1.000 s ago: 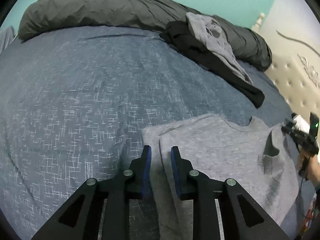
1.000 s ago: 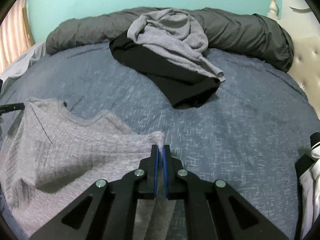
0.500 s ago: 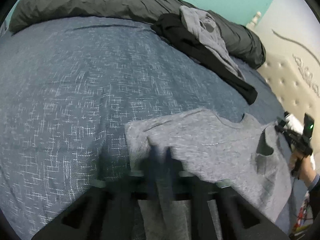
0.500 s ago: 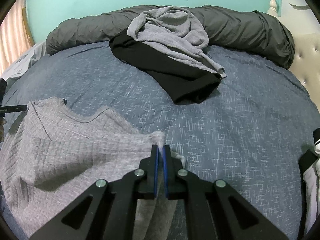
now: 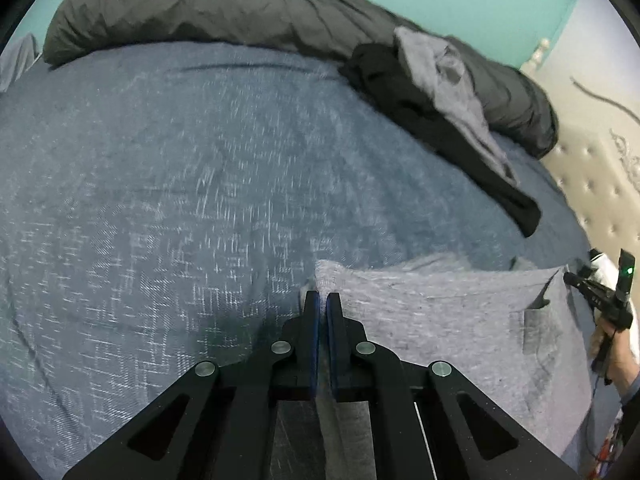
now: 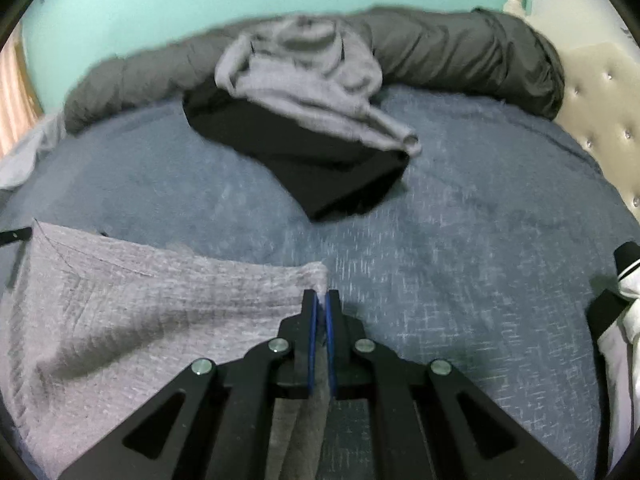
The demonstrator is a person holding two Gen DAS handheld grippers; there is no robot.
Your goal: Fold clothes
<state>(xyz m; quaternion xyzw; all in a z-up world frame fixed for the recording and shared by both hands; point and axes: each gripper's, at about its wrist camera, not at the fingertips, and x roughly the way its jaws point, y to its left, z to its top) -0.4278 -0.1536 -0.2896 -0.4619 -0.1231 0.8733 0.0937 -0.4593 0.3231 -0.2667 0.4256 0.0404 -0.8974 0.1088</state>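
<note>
Left wrist view: grey shirt (image 5: 440,320) pinched at both corners on the bed (image 5: 180,200).
Left hand-held gripper (image 5: 322,300) and right hand-held gripper (image 6: 321,300) each clench a shirt corner; black garment (image 6: 340,176) lies beyond the shirt.

Both grippers point steeply downward with their jaws clamped together. The left gripper (image 5: 322,300) pinches fabric at its tips, as does the right gripper (image 6: 321,298). A bare hand (image 5: 610,350) carries the right gripper.
</note>
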